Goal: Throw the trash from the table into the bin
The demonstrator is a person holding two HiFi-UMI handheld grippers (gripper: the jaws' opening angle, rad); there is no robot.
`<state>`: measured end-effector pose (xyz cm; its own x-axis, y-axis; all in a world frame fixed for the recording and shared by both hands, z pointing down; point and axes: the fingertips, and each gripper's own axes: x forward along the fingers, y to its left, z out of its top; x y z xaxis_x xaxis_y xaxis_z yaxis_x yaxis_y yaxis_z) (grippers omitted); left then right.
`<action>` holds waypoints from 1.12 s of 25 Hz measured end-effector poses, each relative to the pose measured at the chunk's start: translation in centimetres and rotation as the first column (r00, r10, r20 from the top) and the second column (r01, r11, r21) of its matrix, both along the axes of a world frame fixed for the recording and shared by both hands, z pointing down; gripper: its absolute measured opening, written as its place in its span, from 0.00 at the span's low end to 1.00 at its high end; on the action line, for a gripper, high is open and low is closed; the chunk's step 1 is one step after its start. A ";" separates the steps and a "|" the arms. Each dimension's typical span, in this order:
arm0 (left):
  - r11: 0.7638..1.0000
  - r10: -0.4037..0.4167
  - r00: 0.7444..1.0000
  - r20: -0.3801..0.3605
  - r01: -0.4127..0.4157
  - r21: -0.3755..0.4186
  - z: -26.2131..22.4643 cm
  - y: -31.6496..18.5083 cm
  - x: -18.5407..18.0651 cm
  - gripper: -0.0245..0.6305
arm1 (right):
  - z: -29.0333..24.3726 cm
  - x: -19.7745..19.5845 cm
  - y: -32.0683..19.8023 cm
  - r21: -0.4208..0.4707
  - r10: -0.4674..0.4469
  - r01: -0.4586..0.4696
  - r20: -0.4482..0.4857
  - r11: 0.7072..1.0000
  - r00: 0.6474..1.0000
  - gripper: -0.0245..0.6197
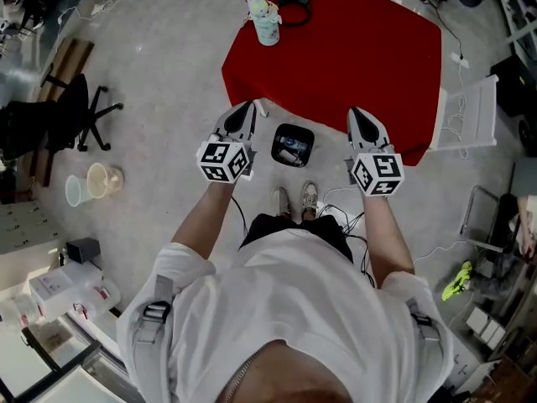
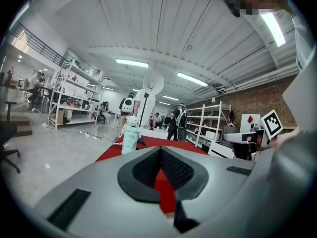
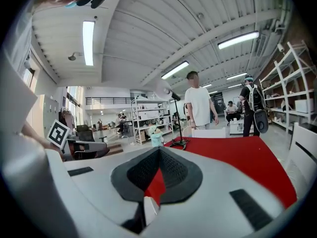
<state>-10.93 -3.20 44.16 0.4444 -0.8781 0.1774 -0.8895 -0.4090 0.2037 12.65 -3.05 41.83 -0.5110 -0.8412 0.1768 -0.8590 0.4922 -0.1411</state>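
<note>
- Hovering with left gripper (image 1: pixel 245 112) and right gripper (image 1: pixel 361 117) raised either side of the bin (image 1: pixel 307 133), both jaws closed together, empty.
- Judging trash (image 1: pixel 291 151) likely inside already; next, perhaps reaching for the cup (image 1: pixel 267 22) on the red surface (image 1: pixel 369 57), jaws opened first.

Matt red cloth (image 1: pixel 336 57) drapes the worktop (image 1: pixel 386 99); just beside it, a black plastic bin (image 1: pixel 293 144) stands on smooth concrete floor (image 1: pixel 168 99).
</note>
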 end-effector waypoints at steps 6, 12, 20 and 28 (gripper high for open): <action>0.998 0.035 0.999 -0.011 -0.035 0.057 -3.4 0.2 1.1 0.05 | -3.5 1.5 1.0 0.053 0.029 -0.030 0.015 0.998 0.999 0.05; 0.995 0.062 0.998 -0.031 -0.059 0.085 -4.8 -0.6 2.5 0.05 | -4.8 2.7 1.2 0.074 0.052 -0.053 0.014 0.996 0.999 0.05; 0.992 0.097 0.995 -0.030 -0.094 0.086 -5.0 -0.9 4.4 0.05 | -5.1 4.0 1.8 0.073 0.072 -0.074 0.023 0.995 0.997 0.05; 0.990 0.115 0.993 -0.026 -0.113 0.085 -5.0 -1.2 6.6 0.05 | -4.9 5.6 1.9 0.071 0.082 -0.084 0.029 0.994 0.996 0.05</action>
<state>-4.35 -4.43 39.11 0.5467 -0.8324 0.0905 -0.8298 -0.5242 0.1913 18.21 -1.16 36.95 -0.4426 -0.8909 0.1020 -0.8937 0.4291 -0.1310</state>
